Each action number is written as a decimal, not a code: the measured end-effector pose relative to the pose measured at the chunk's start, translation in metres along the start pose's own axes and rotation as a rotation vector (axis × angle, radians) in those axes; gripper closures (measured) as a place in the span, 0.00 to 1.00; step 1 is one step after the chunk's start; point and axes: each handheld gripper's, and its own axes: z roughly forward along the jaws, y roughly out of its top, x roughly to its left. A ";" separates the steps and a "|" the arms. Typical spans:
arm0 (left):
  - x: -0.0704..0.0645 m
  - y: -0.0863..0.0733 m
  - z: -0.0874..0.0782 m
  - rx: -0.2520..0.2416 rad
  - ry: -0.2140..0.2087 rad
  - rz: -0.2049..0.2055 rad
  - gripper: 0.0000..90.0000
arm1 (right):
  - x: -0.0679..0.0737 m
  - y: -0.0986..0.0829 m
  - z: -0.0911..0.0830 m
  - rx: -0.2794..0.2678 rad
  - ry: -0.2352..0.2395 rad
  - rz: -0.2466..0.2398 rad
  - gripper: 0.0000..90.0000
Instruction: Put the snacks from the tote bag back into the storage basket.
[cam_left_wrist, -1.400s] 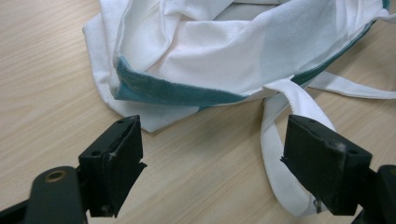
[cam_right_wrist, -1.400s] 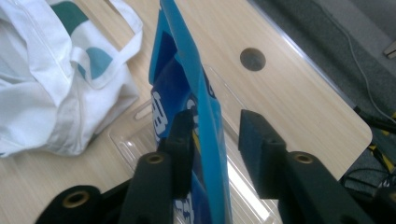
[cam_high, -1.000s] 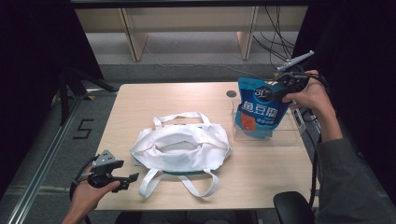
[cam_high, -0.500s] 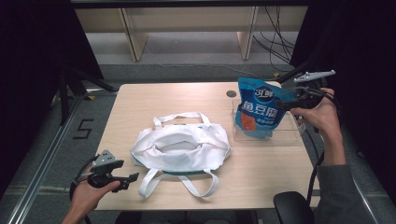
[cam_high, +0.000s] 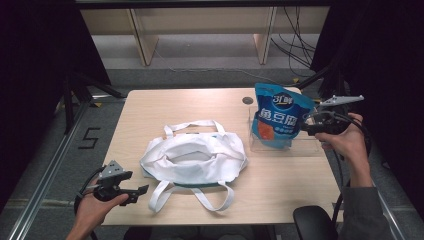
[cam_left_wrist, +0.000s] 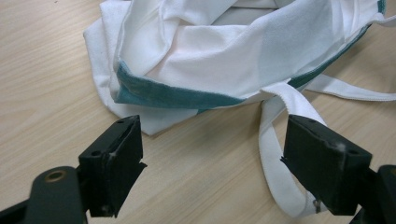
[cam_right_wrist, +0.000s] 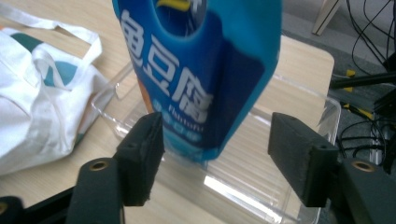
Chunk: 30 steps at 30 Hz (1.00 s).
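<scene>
table (cam_high: 300, 195) | high view: blue pouch (cam_high: 279, 122) upright | right gripper view: clear tray (cam_right_wrist: 261, 172) beneath

Table evenly lit, surroundings dark; close pouch (cam_right_wrist: 201, 79) blurred.

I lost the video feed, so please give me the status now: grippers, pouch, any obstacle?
Left gripper open, near bag strap. Right gripper open, facing blue pouch. Pouch upright in clear tray. Nothing between.

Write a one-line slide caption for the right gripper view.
Open right hand-held gripper faces a blue snack pouch standing in a clear tray, white tote bag alongside.
</scene>
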 end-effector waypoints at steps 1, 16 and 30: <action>0.000 0.000 0.000 0.000 -0.001 0.002 0.21 | -0.002 -0.003 0.001 0.013 0.010 0.004 0.48; -0.001 0.001 0.000 0.018 -0.013 0.007 0.21 | -0.002 -0.009 0.021 0.027 0.064 -0.058 1.00; -0.001 0.001 0.001 0.021 -0.013 0.007 0.21 | -0.017 -0.003 0.030 0.017 0.028 -0.084 1.00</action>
